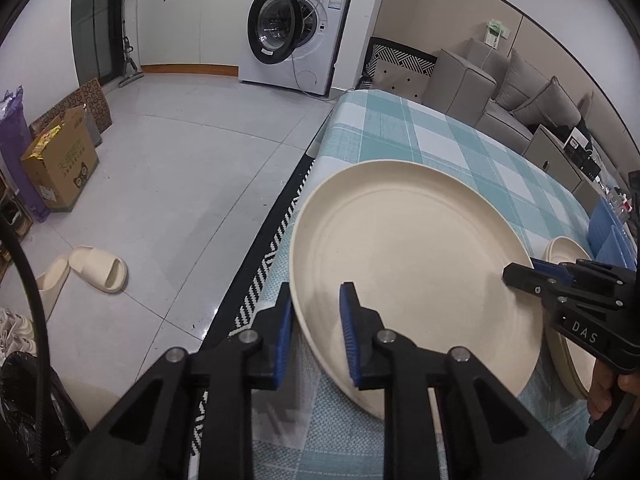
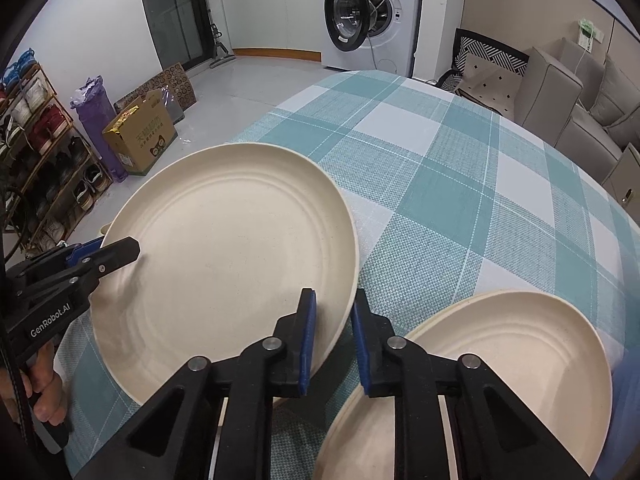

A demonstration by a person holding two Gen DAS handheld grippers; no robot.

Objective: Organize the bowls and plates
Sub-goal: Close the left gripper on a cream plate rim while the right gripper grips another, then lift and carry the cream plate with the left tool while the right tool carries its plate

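A large cream plate (image 1: 412, 248) lies over the left part of the teal checked table (image 1: 400, 128), held at two opposite rims. My left gripper (image 1: 316, 320) is shut on its near left rim, one blue pad outside the edge and one on the inner face. My right gripper (image 2: 334, 332) is shut on the right rim of the same plate (image 2: 224, 264). Each gripper shows in the other's view: the right gripper (image 1: 520, 276) and the left gripper (image 2: 120, 252). A stack of smaller cream plates (image 2: 500, 364) sits just right of the right gripper, partly hidden by its fingers.
The table's left edge runs close to the large plate, with tiled floor, slippers (image 1: 96, 268), a cardboard box (image 1: 60, 164) and a shoe rack (image 2: 44, 160) beyond. A washing machine (image 1: 300, 28) and a grey sofa (image 1: 520, 92) stand farther back. Blue ribbed items (image 1: 608, 224) sit at the table's right.
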